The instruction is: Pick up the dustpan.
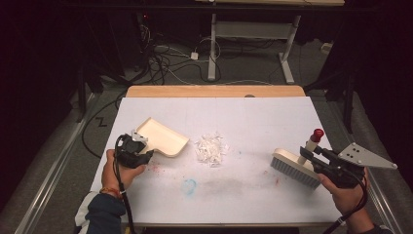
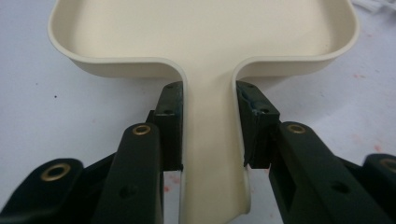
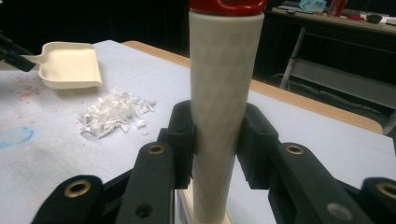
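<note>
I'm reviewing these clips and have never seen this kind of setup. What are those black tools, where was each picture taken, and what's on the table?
A person holds a two-jaw tool in each hand. One camera looks down from above; the other two ride on the tools, looking along their jaws. The left gripper is shut on the handle of a cream dustpan. The right gripper is shut on the upright handle of a brush with a red cap. Between them, a pile of white paper scraps lies on the white-covered table.

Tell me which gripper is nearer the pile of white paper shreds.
Left. The left gripper, jaws shut on the cream plastic dustpan's handle, sits just left of the pile of white paper shreds. The right gripper, gripping the white-handled brush, is farther to the right.
</note>
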`<move>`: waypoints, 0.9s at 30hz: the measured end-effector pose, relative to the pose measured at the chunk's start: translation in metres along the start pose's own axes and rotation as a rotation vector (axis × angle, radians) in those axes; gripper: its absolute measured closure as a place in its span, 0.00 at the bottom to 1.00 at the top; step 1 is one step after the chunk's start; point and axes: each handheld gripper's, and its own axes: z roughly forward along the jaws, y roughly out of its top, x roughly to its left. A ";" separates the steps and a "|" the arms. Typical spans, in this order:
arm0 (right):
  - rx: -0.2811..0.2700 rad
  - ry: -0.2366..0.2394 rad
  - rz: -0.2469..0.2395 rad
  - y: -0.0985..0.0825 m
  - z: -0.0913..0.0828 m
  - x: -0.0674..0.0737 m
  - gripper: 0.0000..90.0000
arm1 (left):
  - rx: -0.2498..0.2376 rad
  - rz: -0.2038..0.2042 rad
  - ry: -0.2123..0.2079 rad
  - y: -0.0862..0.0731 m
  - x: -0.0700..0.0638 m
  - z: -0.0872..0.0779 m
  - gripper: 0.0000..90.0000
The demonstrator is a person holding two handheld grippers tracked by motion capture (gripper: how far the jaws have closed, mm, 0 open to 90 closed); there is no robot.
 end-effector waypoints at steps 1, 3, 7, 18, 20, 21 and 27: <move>0.004 0.000 -0.002 0.000 0.000 -0.001 0.77 | -0.002 0.001 -0.004 -0.001 0.000 -0.002 0.71; 0.006 -0.003 0.006 -0.001 0.001 -0.001 0.77 | -0.002 0.008 -0.003 -0.002 -0.001 -0.007 0.71; 0.014 -0.008 -0.005 0.000 0.003 -0.001 0.77 | -0.009 0.034 -0.009 -0.003 -0.001 -0.016 0.71; 0.004 -0.019 0.021 -0.003 0.006 -0.002 0.77 | 0.018 0.110 -0.057 -0.014 -0.015 -0.032 0.71; 0.004 -0.019 0.019 -0.003 0.007 -0.001 0.77 | 0.022 0.111 -0.066 -0.017 -0.018 -0.033 0.71; 0.004 -0.020 0.017 -0.002 0.007 -0.001 0.77 | 0.022 0.111 -0.066 -0.017 -0.018 -0.033 0.71; 0.003 -0.028 0.025 -0.003 0.007 -0.001 0.77 | 0.033 0.144 -0.107 -0.031 -0.031 -0.042 0.71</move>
